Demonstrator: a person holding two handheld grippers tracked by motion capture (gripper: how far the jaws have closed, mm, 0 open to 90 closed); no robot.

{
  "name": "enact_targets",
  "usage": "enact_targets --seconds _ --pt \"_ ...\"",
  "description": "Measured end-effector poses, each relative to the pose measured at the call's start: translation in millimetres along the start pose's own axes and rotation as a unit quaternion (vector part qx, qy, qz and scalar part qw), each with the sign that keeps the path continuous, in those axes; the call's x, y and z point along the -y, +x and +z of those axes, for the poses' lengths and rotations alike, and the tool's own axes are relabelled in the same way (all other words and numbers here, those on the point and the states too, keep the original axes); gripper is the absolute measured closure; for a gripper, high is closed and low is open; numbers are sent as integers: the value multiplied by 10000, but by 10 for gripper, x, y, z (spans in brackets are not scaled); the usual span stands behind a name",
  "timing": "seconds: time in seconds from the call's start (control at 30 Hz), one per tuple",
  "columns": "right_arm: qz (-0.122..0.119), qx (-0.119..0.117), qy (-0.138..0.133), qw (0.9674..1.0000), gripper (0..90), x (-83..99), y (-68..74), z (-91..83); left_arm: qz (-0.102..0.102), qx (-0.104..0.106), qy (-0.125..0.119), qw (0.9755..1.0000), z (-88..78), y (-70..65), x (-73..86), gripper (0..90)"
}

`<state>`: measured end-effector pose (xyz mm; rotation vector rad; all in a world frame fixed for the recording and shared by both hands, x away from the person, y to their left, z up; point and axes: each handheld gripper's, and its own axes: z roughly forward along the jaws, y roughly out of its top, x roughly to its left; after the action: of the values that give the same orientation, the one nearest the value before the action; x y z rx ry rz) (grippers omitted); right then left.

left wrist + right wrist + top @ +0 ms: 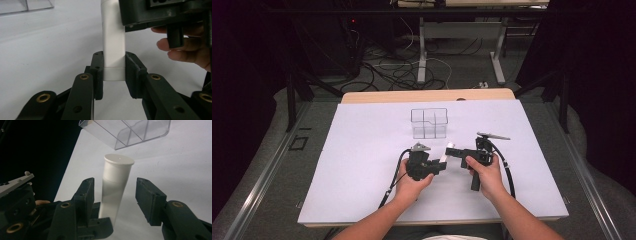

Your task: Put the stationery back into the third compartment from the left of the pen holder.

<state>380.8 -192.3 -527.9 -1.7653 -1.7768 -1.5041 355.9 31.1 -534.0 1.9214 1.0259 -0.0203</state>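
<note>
A white plastic tube (113, 37) with a flat cap (119, 159) is held just above the white table sheet (362, 165). My left gripper (113, 66) is shut on the tube's lower end, both pads pressing its sides. My right gripper (115, 192) stands open around the capped end, with a small gap showing on each side of the tube. In the high view the two grippers meet at the table's middle front, the left gripper (424, 165) facing the right gripper (453, 150), with the tube (443, 160) between them.
A clear divided box (429, 122) stands on the sheet just behind the grippers, and its corner (130, 132) lies close past the tube's cap. Beyond the table's wooden far edge (427, 95) are floor cables and the legs of another table.
</note>
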Motion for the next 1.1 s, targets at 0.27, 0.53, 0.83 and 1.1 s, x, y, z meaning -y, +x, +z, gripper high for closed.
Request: enact_targets --seconds 0.27,0.53,0.83,1.1 --pt "46 -23 141 9999 555 38 5 42 42 90 -6 10000 7 -76 1 704" --pt "175 -54 250 9995 599 54 8 64 95 150 -32 9998 7 -106 1 704" --pt "289 -85 317 9990 672 47 -12 61 97 202 -59 9997 5 -122 6 703" --pt "331 -91 256 9991 675 46 -18 85 43 204 -43 9998 5 -104 10 701"
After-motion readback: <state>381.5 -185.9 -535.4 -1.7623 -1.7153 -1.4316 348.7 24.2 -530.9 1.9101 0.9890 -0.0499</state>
